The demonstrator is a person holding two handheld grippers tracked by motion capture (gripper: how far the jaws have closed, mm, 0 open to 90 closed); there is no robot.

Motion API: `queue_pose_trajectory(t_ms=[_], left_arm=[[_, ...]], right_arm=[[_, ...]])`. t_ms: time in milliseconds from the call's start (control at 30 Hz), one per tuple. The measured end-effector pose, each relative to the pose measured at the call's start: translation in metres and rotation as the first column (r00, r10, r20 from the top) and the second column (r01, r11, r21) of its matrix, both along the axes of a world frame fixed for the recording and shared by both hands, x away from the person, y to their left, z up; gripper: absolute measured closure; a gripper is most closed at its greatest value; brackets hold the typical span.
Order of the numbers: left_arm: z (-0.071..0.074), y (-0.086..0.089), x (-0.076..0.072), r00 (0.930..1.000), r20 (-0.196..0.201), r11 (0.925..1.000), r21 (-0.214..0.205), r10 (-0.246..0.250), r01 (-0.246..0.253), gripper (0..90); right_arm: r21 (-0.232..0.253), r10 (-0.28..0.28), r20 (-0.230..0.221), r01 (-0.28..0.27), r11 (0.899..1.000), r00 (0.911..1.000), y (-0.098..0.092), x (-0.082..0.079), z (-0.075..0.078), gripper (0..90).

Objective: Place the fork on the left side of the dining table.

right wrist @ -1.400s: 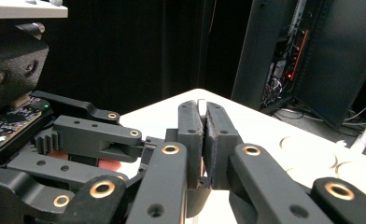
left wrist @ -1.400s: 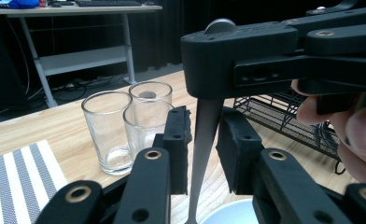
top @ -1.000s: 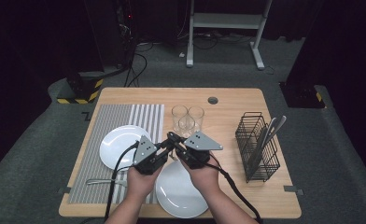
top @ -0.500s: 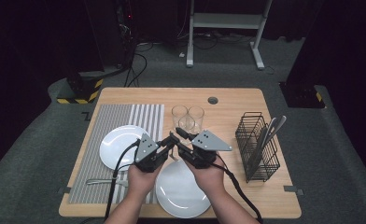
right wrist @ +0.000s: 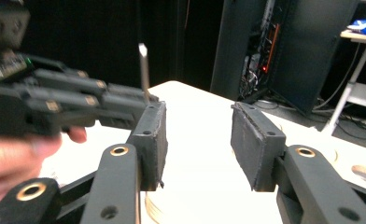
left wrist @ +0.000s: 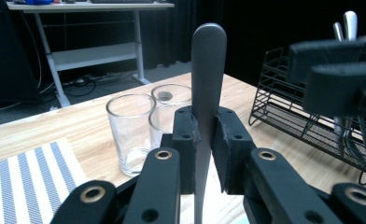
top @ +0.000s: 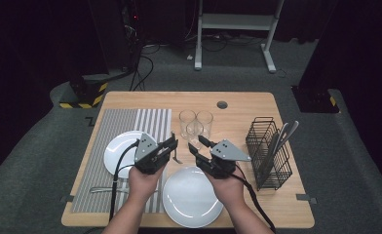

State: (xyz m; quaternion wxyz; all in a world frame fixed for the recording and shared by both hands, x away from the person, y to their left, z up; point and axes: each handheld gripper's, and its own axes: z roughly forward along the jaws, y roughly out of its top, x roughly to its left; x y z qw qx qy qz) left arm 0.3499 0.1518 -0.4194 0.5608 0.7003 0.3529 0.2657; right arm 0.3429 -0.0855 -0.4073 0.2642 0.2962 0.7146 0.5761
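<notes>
My left gripper [top: 172,142] is shut on a grey metal piece of cutlery [left wrist: 208,70], whose rounded handle stands upright between the pads [left wrist: 186,135]. Its lower end [top: 176,157] hangs over the table between the two plates. My right gripper [top: 199,145] is a little to the right of the left one and apart from it. Its jaws have just been opening and nothing is between its pads [right wrist: 152,135]. In the right gripper view the left gripper [right wrist: 78,98] holds the cutlery [right wrist: 144,70] edge-on at the left.
One white plate [top: 121,146] lies on a striped mat [top: 116,126] and another [top: 191,202] at the table's front edge. Three glasses [top: 195,124] stand just beyond the grippers. A black wire basket [top: 269,161] with cutlery [top: 282,134] is at the right. A utensil [top: 101,189] lies on the mat.
The right gripper, which sat shut against the left gripper's tips, has opened its jaws and drawn away to the right. The left gripper has kept still with the cutlery.
</notes>
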Motion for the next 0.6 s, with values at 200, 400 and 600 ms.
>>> queue_pose_trajectory(t_ms=[200, 400, 600], left_arm=[[0.003, 0.009, 0.004, 1.0000, -0.005, 0.9998, -0.017, 0.006, -0.006, 79.4], [0.006, 0.014, 0.008, 0.9997, 0.005, 0.9998, -0.001, 0.022, -0.022, 79.4], [0.011, 0.019, 0.010, 0.9989, 0.011, 0.9990, 0.001, 0.045, -0.045, 79.4]], right_arm=[[-0.012, -0.027, -0.025, 0.027, 1.000, 0.9993, -0.014, 0.001, -0.013, 52.8], [-0.026, -0.058, -0.063, 0.056, 0.998, 0.9963, -0.027, 0.001, -0.029, 51.7], [-0.039, -0.087, -0.087, 0.084, 0.996, 0.9924, -0.037, 0.000, -0.044, 51.3]])
